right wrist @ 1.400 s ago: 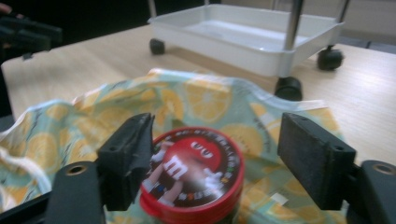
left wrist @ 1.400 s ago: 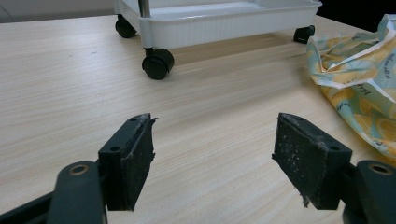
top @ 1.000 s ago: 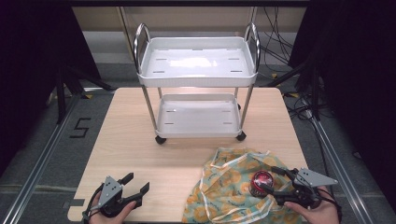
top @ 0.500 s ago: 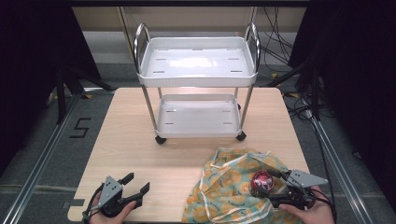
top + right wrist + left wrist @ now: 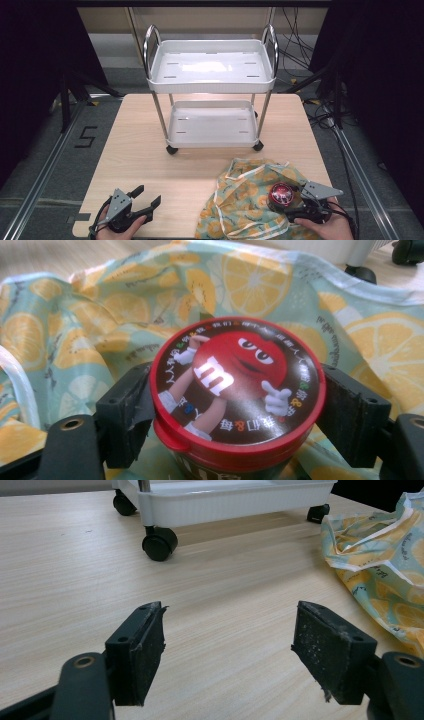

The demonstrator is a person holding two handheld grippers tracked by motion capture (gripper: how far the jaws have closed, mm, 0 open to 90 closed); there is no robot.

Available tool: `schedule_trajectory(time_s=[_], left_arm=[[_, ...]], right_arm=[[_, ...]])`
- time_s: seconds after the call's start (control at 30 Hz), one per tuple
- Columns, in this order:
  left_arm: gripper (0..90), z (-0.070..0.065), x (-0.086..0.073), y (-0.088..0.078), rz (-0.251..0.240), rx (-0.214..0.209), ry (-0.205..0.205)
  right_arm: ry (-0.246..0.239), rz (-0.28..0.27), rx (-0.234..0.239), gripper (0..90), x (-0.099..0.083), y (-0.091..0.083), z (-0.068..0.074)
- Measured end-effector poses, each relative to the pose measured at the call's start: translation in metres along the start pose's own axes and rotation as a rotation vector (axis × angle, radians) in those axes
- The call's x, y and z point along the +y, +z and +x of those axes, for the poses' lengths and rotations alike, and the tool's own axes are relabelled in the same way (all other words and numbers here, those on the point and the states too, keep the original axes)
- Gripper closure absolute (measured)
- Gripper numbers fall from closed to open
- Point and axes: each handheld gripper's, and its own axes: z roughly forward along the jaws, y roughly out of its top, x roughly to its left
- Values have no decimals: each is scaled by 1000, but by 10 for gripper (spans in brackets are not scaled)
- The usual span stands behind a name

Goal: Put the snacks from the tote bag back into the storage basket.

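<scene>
One candy tub [image 5: 237,395], red-lidded, is pinched by the right hand-held gripper [image 5: 300,206] over one lemon-print cloth [image 5: 245,200] at the desk's [image 5: 145,150] near right corner. Left hand-held gripper [image 5: 142,202]: spread, nothing held. One white cart [image 5: 212,75] is counted.

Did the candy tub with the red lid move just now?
Yes, slightly. The candy tub, held in the right gripper, has slid toward the person's edge of the table, away from the cart.

Tub [image 5: 281,194] on cloth [image 5: 250,200], cart [image 5: 212,95] behind, table's [image 5: 145,160] far side.

Red-lidded tub [image 5: 237,390], lemon-print cloth [image 5: 115,305]
</scene>
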Motion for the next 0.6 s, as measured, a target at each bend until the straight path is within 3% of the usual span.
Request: schedule_trajectory(time_s=[0.27, 0.33, 0.6], left_arm=[[280, 1, 0, -1, 3, 0, 3], [280, 1, 0, -1, 5, -1, 2], [280, 0, 0, 0, 0, -9, -4]], right_arm=[[1, 11, 7, 242, -1, 3, -1], [25, 21, 6, 245, -1, 3, 1], [9, 28, 1, 252, -1, 5, 1]])
